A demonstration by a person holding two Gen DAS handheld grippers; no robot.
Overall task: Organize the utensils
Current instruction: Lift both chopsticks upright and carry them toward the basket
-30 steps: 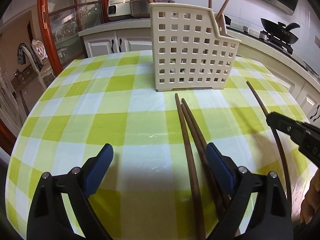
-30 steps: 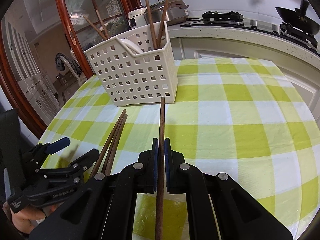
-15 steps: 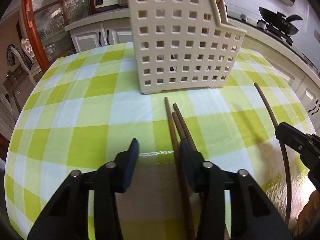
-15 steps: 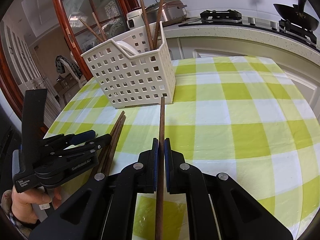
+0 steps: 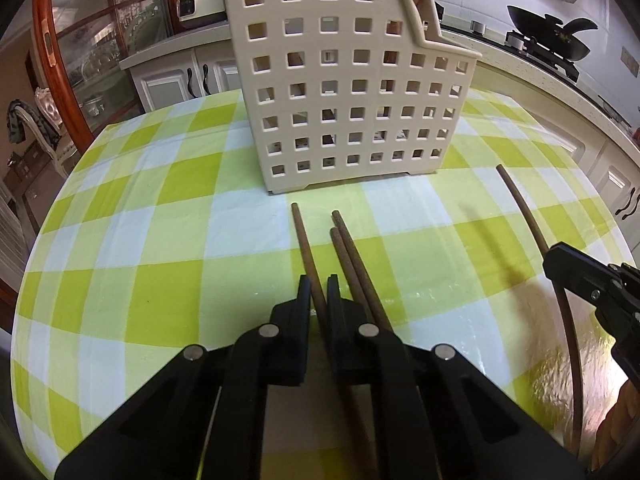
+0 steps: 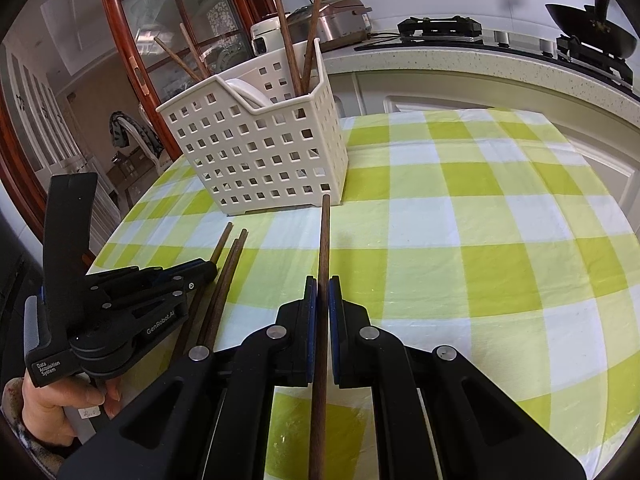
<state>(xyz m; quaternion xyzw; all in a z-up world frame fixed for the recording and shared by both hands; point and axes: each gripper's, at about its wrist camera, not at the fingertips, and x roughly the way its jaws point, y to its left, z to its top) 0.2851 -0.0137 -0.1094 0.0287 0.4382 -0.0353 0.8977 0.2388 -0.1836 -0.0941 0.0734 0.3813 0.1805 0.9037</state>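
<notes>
Left hand-held gripper (image 5: 319, 294) is clamped on one chopstick (image 5: 305, 236) lying on the worktop (image 5: 168, 216), its long axis pointing straight ahead at the basket (image 5: 340, 80). Right hand-held gripper (image 6: 322, 292) likewise pinches another chopstick (image 6: 324, 232), tip nearly touching the basket's corner. Two loose chopsticks (image 5: 352, 248) lie just beside the left one.

Bright even indoor light, sharp focus, soft shadows and glare on tablecloth (image 5: 560, 380), fisheye-curved dark edges

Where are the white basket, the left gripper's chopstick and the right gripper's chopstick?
white basket (image 5: 340, 92), left wrist view, front wall.
left gripper's chopstick (image 5: 306, 248), left wrist view, shaft.
right gripper's chopstick (image 6: 324, 236), right wrist view, shaft.
</notes>
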